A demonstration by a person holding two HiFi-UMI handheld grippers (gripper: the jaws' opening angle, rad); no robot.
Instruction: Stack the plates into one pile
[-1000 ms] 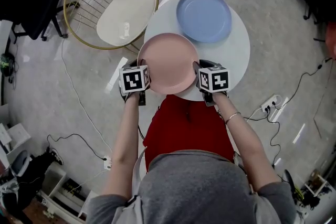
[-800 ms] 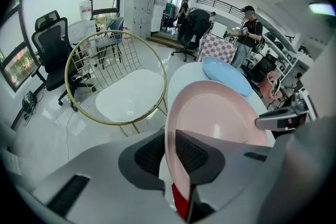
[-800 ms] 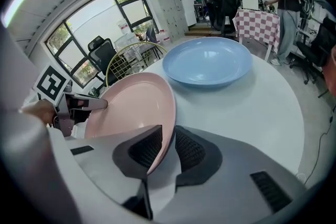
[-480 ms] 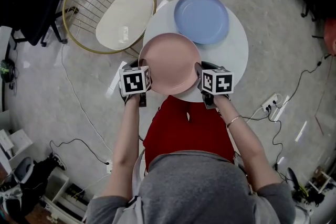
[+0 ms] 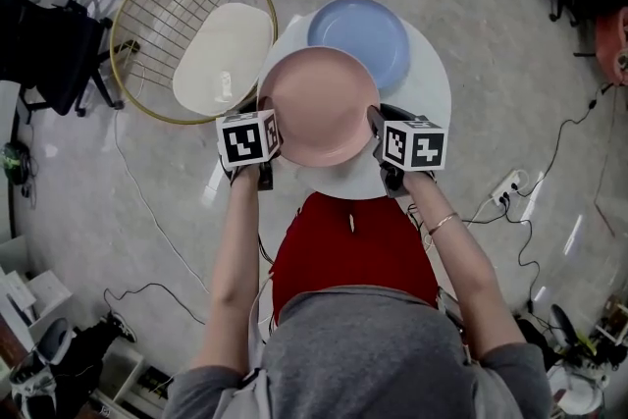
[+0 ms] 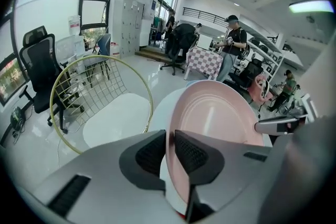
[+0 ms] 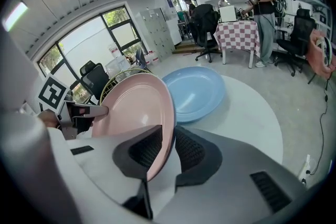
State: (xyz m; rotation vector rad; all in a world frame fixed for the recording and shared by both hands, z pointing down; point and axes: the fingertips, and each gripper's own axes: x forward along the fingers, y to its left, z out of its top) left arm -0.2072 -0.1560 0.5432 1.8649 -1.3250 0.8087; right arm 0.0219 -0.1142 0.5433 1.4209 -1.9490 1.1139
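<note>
A second ago the pink plate (image 5: 319, 103) sat at the near edge of the table (image 5: 429, 103), clear of the blue plate (image 5: 367, 29). Now it has moved toward the far side, and in the head view its far rim covers the near rim of the blue plate. Both grippers have travelled with it, one on each side.

There are two plates — one pink, one blue. There is one round white table, one wire chair (image 5: 147, 10) with a cream cushion (image 5: 224, 57) to the table's left, and two grippers.

The left gripper (image 5: 269, 138) is clenched on the pink plate's left rim. In the left gripper view its two ribbed pads stand a narrow gap apart, with the rim running up between them and pressed from both sides. The right gripper (image 5: 376, 127) grasps the opposite rim in the same way. In the right gripper view its pads are nearly together, and the thin pink edge is pinched between them.

The pink plate is off the table, carried between the two grippers and tilted in both gripper views. The blue plate lies flat on the table's far side — just beyond the pink one, with nothing resting on it.
</note>
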